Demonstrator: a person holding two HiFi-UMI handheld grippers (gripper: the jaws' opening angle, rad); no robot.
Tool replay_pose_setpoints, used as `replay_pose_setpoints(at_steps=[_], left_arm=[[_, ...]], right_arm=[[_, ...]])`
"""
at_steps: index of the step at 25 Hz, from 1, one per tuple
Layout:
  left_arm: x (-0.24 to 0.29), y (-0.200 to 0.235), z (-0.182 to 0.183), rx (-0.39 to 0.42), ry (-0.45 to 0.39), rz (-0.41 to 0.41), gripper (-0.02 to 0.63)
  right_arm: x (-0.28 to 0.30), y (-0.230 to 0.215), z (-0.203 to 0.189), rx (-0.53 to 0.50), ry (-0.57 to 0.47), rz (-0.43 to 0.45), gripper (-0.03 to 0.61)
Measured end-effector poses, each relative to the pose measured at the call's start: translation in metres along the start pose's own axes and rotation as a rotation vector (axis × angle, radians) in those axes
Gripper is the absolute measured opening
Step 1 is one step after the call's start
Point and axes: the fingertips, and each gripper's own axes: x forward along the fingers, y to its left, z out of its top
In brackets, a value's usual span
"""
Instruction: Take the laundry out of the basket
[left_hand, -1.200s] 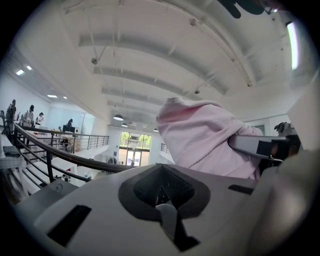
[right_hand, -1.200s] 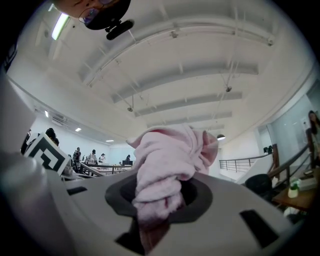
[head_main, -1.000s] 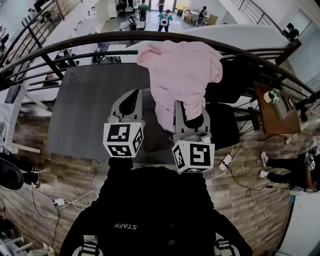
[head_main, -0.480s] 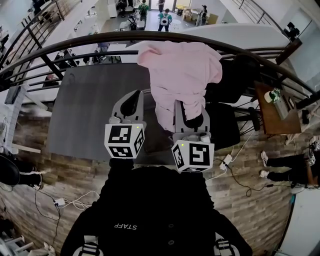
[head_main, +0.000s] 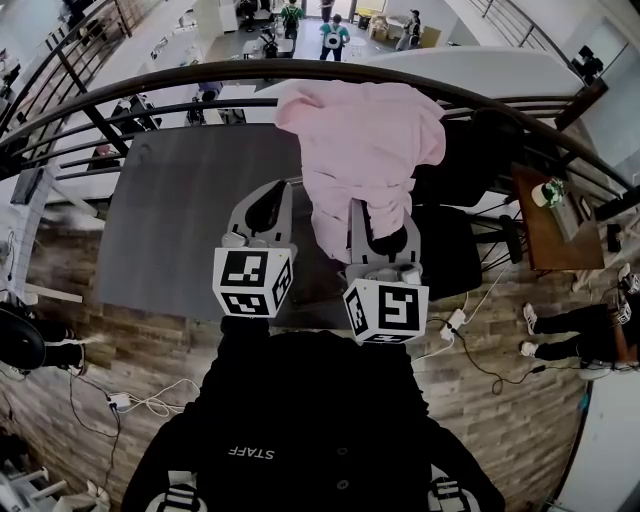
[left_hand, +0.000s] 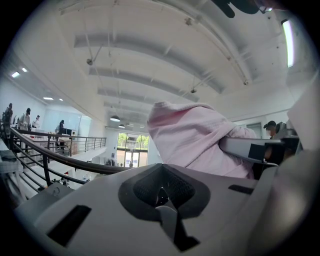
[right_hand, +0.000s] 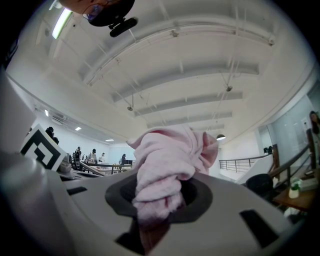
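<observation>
A pink garment (head_main: 360, 150) hangs in the air over the far edge of the grey table (head_main: 180, 230), bunched at its lower end. My right gripper (head_main: 385, 240) is shut on that lower end; in the right gripper view the pink cloth (right_hand: 167, 160) fills the gap between the jaws of the right gripper (right_hand: 160, 200). My left gripper (head_main: 262, 210) is held level beside it on the left, apart from the cloth, jaws closed with nothing between them. In the left gripper view the left gripper (left_hand: 161, 192) shows its jaws together, and the pink garment (left_hand: 195, 140) hangs to the right.
A curved dark railing (head_main: 150, 85) runs behind the table, with a lower floor and people beyond it. A black bulky shape (head_main: 455, 250) stands right of the garment. A small brown side table (head_main: 545, 235) is at far right. Cables (head_main: 140, 405) lie on the wooden floor.
</observation>
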Motion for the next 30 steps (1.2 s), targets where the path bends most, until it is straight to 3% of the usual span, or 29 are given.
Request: replay_pose_setpoints(at_steps=[30], left_arm=[[0.0063, 0.0003, -0.0081, -0.003, 0.026, -0.013, 0.002]], right_arm=[[0.0013, 0.0006, -0.0053, -0.021, 0.025, -0.004, 0.115]])
